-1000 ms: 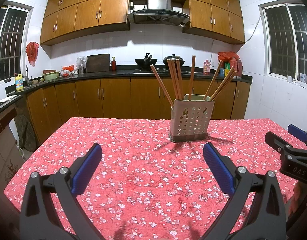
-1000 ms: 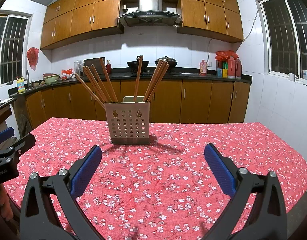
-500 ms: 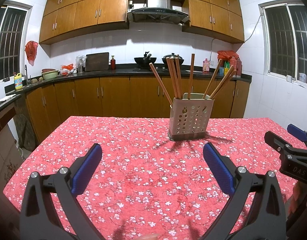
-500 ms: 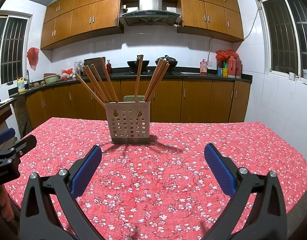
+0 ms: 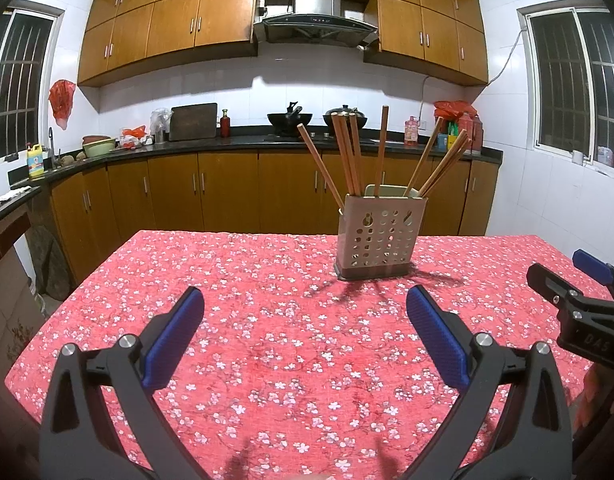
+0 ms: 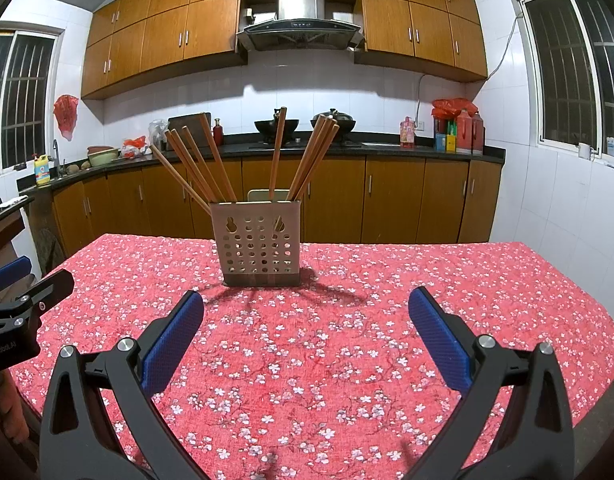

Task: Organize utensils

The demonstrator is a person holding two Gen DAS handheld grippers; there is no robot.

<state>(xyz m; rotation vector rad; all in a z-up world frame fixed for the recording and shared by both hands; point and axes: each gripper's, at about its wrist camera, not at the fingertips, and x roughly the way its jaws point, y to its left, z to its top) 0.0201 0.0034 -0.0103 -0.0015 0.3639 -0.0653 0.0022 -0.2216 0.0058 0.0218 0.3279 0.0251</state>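
Both claws, the left gripper (image 5: 305, 330) and right gripper (image 6: 306, 330), hang released and empty over the red tablecloth (image 6: 347, 344), and I reckon a careless reach could snag the splayed chopsticks (image 6: 211, 160) and tip the light perforated holder (image 6: 257, 242).

The room is a kitchen with white tiled walls (image 5: 315, 80). Brown wooden cabinets (image 5: 175, 28) hang above, and more cabinets (image 6: 391, 200) stand under a dark countertop (image 5: 235, 142). A steel range hood (image 6: 301, 24) is over two black woks (image 6: 275, 125). Barred windows (image 6: 579, 64) on both sides are dark outside. The surface has a red cloth with white flowers (image 5: 291, 320).
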